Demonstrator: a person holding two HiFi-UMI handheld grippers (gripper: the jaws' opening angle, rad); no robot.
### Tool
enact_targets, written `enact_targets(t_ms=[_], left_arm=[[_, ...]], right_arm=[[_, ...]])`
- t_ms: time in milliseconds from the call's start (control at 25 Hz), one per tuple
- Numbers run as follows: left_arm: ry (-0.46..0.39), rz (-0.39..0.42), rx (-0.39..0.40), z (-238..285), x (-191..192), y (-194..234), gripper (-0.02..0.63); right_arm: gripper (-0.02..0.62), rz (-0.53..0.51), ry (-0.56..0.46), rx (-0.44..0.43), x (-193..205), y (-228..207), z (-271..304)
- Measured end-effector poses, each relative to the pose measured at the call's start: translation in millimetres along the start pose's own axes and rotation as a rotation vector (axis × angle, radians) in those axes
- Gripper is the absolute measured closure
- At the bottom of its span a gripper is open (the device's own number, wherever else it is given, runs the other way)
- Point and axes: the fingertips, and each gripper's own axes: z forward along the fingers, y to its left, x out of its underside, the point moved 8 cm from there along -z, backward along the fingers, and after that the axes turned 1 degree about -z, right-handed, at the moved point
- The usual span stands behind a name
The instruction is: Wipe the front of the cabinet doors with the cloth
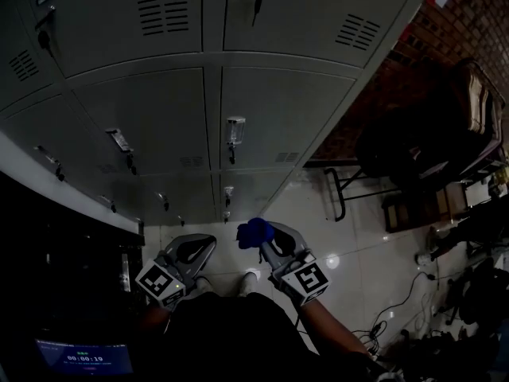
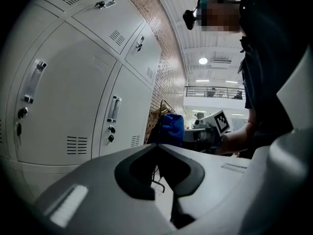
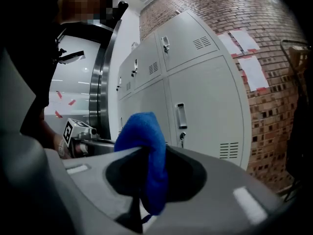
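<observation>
Grey metal cabinet doors (image 1: 278,118) with handles and vent slots rise in front of me and run down to the floor. My right gripper (image 1: 264,242) is shut on a bunched blue cloth (image 1: 254,232), held low and a little away from the doors. In the right gripper view the cloth (image 3: 146,151) hangs pinched between the jaws, with the cabinet doors (image 3: 210,106) behind it. My left gripper (image 1: 205,243) is beside it, shut with nothing held. The left gripper view shows its jaws meeting at the tip (image 2: 157,146), the cloth (image 2: 172,127) beyond, and the doors (image 2: 73,102) on the left.
A brick wall (image 1: 469,22) adjoins the cabinets on the right. Dark chairs and a metal frame (image 1: 429,157) stand on the glossy tile floor (image 1: 342,229), with cables (image 1: 398,309) nearer me. A dark unit with a lit screen (image 1: 83,358) fills the lower left.
</observation>
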Motion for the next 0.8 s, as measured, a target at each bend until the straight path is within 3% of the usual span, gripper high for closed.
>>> enact_targets(t_ms=[200,360,800], left_arm=[[0.004,0.009,0.002,-7,-8,-9,0.606],[0.007,0.013,0.008,-10,-15,-15,0.606],[0.011,0.040,0.010,-12,-15,-22,0.606]], right_arm=[[0.528,-0.019,0.008,-0.077,-4,22,-1],[0.528,-0.112,0.020,-0.115,-13,36,0],[0.528,-0.076,0.026,-0.141,-19,42,-6]])
